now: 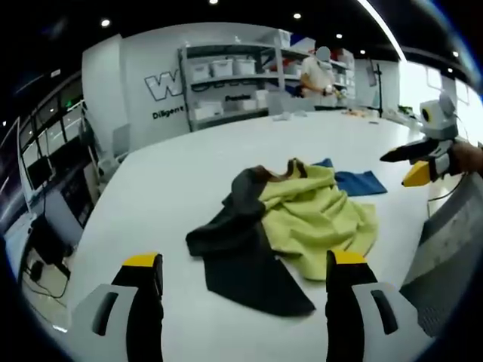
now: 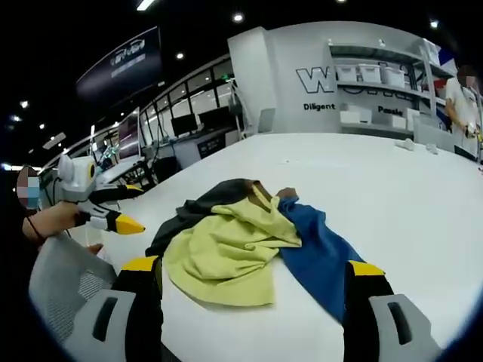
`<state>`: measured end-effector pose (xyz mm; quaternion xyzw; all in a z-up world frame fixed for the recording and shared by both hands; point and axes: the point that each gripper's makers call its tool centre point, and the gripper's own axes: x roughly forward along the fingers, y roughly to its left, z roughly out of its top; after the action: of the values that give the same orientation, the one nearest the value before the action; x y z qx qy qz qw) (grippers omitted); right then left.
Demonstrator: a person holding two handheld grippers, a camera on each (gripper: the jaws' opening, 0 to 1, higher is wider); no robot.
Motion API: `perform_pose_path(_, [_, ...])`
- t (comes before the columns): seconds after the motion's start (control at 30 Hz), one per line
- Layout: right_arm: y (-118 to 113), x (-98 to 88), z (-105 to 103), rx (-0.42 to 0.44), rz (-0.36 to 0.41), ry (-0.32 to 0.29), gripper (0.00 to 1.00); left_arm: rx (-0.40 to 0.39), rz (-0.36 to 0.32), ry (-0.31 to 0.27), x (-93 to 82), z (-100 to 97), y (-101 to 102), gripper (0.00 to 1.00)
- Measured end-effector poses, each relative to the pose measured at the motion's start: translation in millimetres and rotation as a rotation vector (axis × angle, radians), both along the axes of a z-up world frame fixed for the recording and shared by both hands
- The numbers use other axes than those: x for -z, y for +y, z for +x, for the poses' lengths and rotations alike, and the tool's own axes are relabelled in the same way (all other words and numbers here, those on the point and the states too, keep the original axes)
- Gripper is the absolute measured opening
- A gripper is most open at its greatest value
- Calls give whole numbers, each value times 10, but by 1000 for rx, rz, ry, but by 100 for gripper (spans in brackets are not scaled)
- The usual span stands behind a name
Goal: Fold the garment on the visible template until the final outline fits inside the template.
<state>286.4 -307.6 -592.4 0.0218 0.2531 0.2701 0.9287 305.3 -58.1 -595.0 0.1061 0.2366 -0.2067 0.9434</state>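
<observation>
A crumpled garment [image 1: 317,211] with yellow-green, dark grey and blue panels lies bunched on the white table [image 1: 173,181]. My left gripper [image 1: 245,259] hovers open at its near edge, over the dark grey part, with nothing between its fingers. In the right gripper view the same garment [image 2: 226,249] lies just ahead of my open, empty right gripper [image 2: 253,265], the blue panel to the right. The right gripper [image 1: 413,166] hangs in the air beyond the blue end. The left gripper [image 2: 121,209], held by a hand, sits left of the garment. I cannot make out a template outline.
A grey mesh surface [image 1: 449,249] [image 2: 64,286] stands close beside the table's near edge. Shelves with white bins [image 1: 226,75] line the back wall, and a person [image 1: 317,75] [image 2: 462,98] stands there. Desks with monitors [image 2: 196,121] lie off the far side.
</observation>
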Motion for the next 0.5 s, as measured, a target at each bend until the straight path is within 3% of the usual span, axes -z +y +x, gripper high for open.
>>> perform_pose_path(0.5, [7,7,-6,-4,-5,1,99,-11,-1,-1,-10,5,24,84])
